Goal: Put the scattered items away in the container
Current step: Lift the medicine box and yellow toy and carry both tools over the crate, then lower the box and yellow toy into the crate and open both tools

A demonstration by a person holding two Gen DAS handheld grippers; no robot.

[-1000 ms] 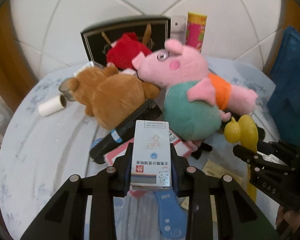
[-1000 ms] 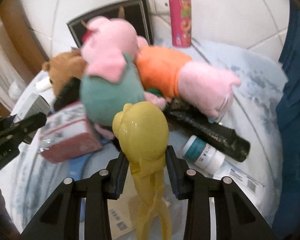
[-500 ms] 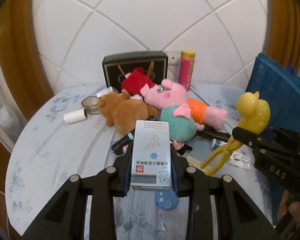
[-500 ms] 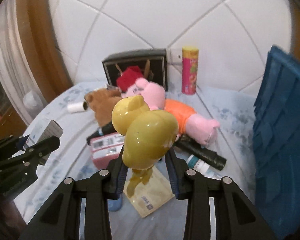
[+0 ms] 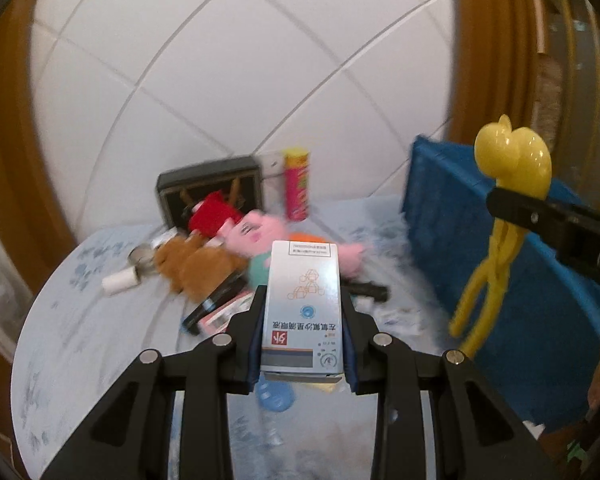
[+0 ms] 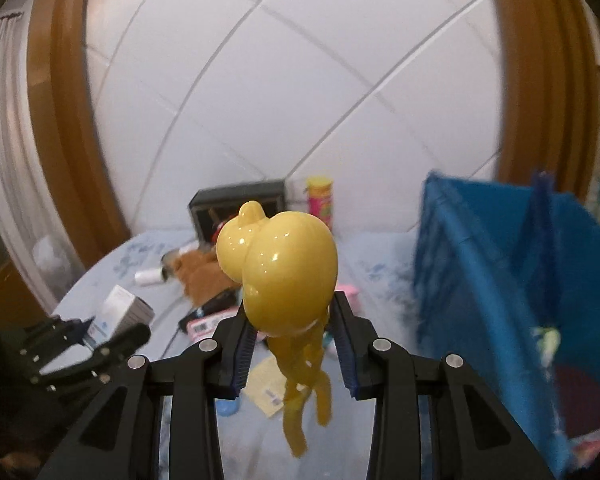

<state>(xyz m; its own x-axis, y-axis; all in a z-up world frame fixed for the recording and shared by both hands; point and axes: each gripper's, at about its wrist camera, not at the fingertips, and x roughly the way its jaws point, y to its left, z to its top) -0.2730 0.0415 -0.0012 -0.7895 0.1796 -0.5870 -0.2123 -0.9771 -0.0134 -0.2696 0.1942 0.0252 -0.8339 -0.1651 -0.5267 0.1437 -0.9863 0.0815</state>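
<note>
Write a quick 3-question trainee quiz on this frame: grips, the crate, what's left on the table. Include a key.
1. True or false: the left gripper is shut on the white medicine box.
2. What does the right gripper hold? A) pink tube can B) yellow duck tongs C) brown plush bear
3. Fill in: the blue crate stands on the ___ side of the table in both wrist views.

Key
1. True.
2. B. The pink tube can stands upright at the wall, and the brown plush bear lies in the pile on the table.
3. Right.
</note>
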